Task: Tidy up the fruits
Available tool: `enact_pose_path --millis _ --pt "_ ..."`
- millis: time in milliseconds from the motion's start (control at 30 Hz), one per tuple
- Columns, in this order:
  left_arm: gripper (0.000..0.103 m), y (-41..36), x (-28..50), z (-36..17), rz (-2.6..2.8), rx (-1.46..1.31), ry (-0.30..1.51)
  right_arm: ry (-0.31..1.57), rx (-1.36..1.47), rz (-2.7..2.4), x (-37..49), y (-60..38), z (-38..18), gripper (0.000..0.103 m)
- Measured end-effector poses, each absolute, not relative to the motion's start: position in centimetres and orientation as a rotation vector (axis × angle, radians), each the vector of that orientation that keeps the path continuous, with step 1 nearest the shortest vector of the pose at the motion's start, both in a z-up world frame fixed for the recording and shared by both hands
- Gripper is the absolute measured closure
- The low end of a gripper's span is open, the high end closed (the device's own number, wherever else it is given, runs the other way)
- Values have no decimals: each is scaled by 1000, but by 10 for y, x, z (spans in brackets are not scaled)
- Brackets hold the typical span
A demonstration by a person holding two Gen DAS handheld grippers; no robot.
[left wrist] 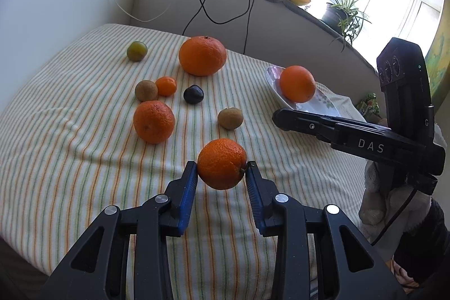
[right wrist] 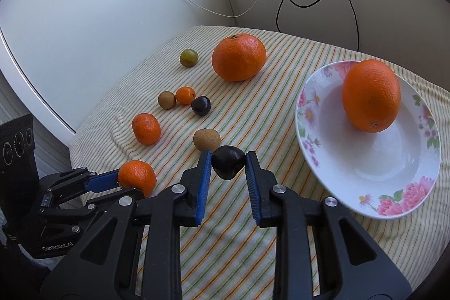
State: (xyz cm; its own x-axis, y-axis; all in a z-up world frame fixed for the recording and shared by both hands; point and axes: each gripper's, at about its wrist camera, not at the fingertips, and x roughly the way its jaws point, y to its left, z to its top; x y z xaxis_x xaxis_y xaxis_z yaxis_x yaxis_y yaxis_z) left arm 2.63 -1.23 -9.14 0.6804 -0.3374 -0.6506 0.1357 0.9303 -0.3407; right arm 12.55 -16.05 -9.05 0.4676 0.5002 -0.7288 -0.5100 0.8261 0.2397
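Two labels: "DAS" (left wrist: 370, 146), "GenRobot.AI" (right wrist: 57, 246)

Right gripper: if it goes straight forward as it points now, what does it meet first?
Probably the kiwi, just beyond the dark plum held by the right gripper; depth is unclear.

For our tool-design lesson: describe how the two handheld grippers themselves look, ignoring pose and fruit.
Both are matte black linkage frames with silver round rivets and ribbed blue finger pads. The right gripper carries white "DAS" lettering, a three-lens camera block and a black cable. The left gripper reads "GenRobot.AI".
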Motion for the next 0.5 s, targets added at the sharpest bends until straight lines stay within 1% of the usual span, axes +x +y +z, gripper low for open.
enact_pose_path --millis 233,500 --pt "69 -24 36 -77 -309 -264 748 855 42 587 117 -192 -74 77" --pt "69 -54 54 -65 -381 -246 718 824 76 509 118 -232 -62 77"
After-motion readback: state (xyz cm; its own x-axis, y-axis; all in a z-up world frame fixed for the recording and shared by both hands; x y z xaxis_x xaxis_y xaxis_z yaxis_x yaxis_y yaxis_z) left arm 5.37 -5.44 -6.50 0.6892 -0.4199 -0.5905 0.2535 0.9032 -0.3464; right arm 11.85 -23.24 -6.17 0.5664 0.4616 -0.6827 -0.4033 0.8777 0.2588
